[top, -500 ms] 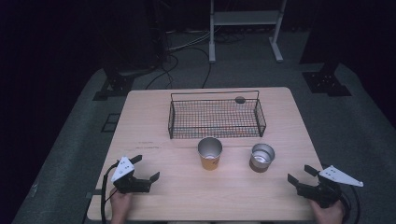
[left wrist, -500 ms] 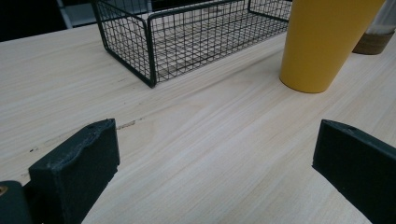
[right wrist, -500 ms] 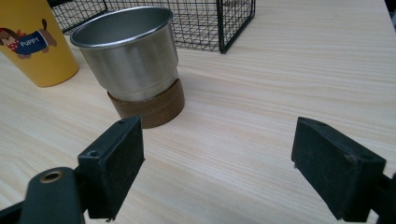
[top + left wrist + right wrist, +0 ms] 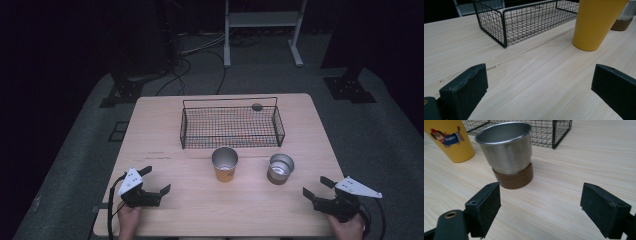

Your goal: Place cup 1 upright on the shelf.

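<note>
A yellow cup [image 4: 224,164] with a metal inside stands at the table's middle, and a steel cup [image 4: 280,167] on a brown base stands to its right. My left gripper [image 4: 157,179] rests open near the front left edge, aimed toward the yellow cup [image 4: 596,22]. In the left gripper view its jaws [image 4: 539,90] stand wide apart over bare wood. My right gripper [image 4: 315,186] sits open at the front right. In the right gripper view the steel cup [image 4: 506,147] stands just beyond its spread jaws [image 4: 541,207], with the yellow cup [image 4: 451,140], printed with a dog, to the left.
A black wire basket [image 4: 230,125] stands behind the cups on the wooden table [image 4: 250,210], with a small dark round object [image 4: 257,106] at its rear rim. The basket [image 4: 506,25] has low mesh walls. Dark floor, cables and a metal stand lie beyond the table.
</note>
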Demonstrator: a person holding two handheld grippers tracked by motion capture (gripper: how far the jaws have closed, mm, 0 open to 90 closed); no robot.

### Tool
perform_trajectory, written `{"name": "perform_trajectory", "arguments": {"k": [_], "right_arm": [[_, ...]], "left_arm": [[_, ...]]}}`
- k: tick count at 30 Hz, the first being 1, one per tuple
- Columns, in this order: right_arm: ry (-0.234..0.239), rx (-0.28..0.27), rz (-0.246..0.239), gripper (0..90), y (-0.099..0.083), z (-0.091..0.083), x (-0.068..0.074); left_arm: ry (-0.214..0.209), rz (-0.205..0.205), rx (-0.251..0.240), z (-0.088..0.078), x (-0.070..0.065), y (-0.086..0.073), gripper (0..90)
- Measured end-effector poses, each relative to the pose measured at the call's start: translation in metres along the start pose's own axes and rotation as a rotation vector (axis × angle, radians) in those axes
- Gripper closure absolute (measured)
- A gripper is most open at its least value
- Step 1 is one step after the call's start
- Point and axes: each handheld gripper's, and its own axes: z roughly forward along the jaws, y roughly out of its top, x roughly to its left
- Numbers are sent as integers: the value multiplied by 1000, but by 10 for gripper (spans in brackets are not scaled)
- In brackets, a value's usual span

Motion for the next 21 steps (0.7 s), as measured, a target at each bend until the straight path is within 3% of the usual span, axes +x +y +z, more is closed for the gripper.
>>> {"name": "perform_trajectory", "arguments": {"k": [15,21], "right_arm": [[38,27,-51,131,5,6,15],[78,33,-69,131,12,10,19]], "left_arm": [[-6,2,-4,0,0,0,0],[-5,0,-4,-1,0,0,0]]}}
